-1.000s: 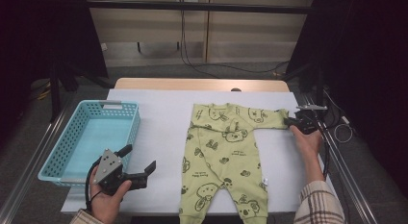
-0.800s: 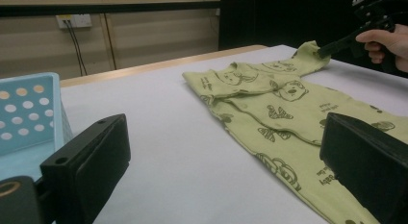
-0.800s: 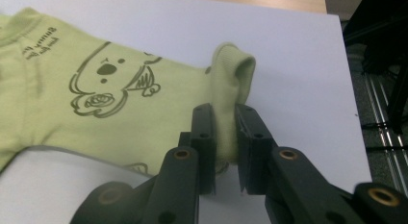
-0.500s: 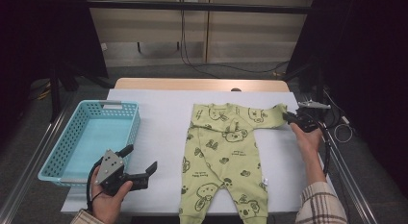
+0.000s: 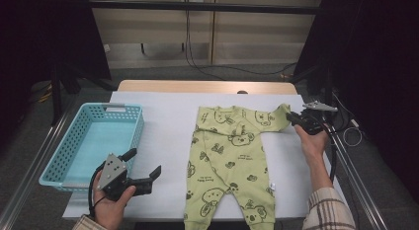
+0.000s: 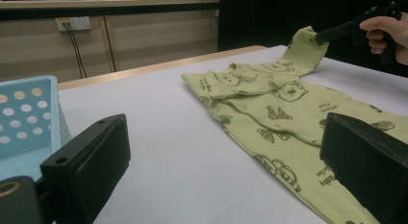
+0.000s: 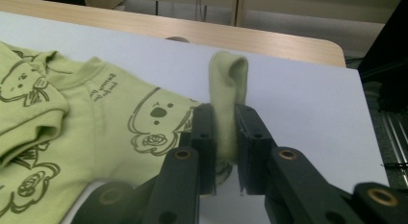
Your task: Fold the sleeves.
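A yellow-green baby romper with bear prints lies flat on the white table cover, legs toward the person. My right gripper is shut on the end of its right sleeve, which stands pinched between the jaws and lifted a little off the table. The romper's body spreads out to the left in the right gripper view. My left gripper is held near the table's front left edge, open, nothing between its jaws. The left gripper view shows the romper ahead and the lifted sleeve held by the other gripper.
A light blue plastic basket stands at the left of the table, beside my left hand. A wooden strip edges the far side. Metal rails run along both table sides. Cables hang at the back wall.
The right gripper has risen slightly with the sleeve end, pulling it up off the table. The left gripper has stayed where it was.
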